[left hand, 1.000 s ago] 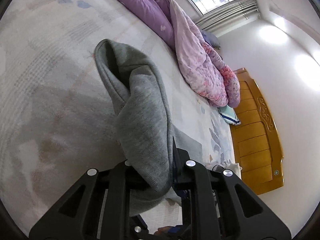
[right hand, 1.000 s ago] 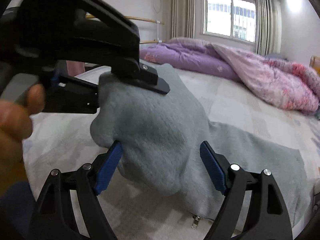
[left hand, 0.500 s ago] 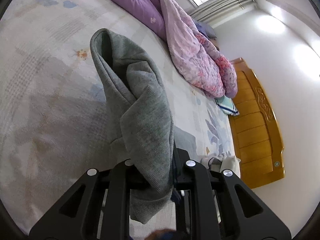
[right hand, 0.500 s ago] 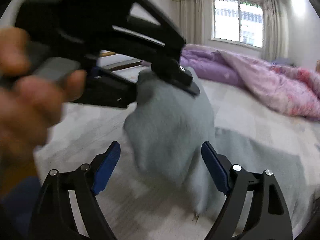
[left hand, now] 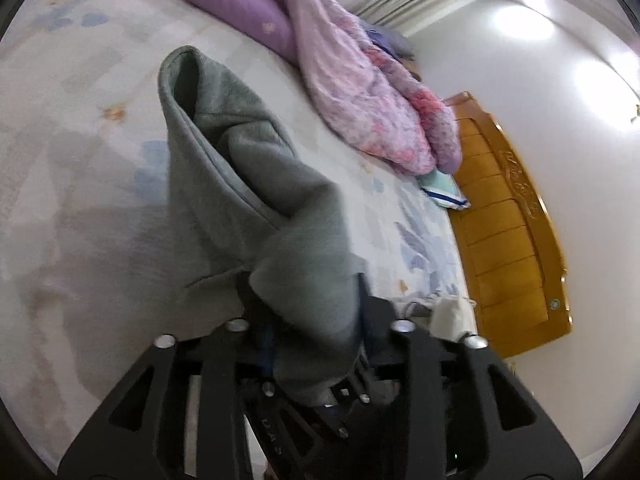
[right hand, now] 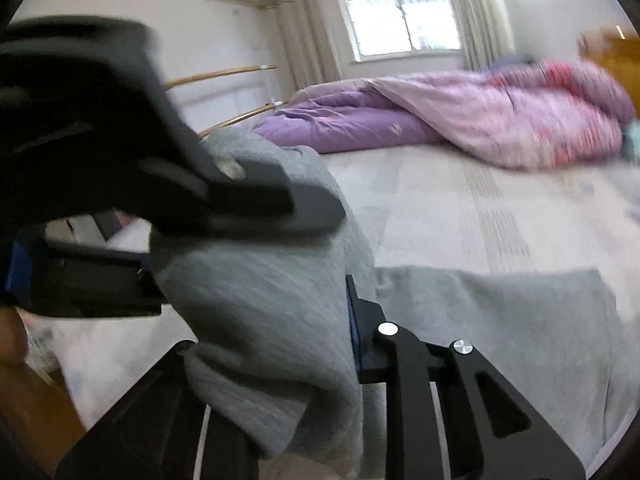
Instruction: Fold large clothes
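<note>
Bedroom, mid-fold. From the left wrist view, far left to right: pale patterned bed sheet (left hand: 80, 168) across the mattress; above it, lifted clear, one bunched end of the grey garment (left hand: 240, 184), its hemmed opening gaping at the top. Below, the left gripper (left hand: 304, 292), jaws just widened to about half their span, grey cloth lying loosely between the black fingers and draped over them rather than pinched. Further right, a purple and pink quilt (left hand: 360, 92) heaped along the far side of the bed, a folded teal cloth (left hand: 442, 188) at its end, then the wooden headboard (left hand: 516, 240) against the white wall.

From the right wrist view, blurred by motion, again left to right: at the frame edge a person's hand (right hand: 10, 344) behind the same left claw, seen side-on, upper finger over the cloth, lower finger under it, a clear gap between. At centre, the right gripper (right hand: 272, 320), jaws just drawn in to a narrow gap and clamped on the hanging fold, blue pad (right hand: 354, 320) pressed into the grey fabric, the other finger hidden behind it. To the right, the rest of the garment spread flat on the sheet. Behind: wooden rails (right hand: 224, 74), curtained window (right hand: 400, 12).
</note>
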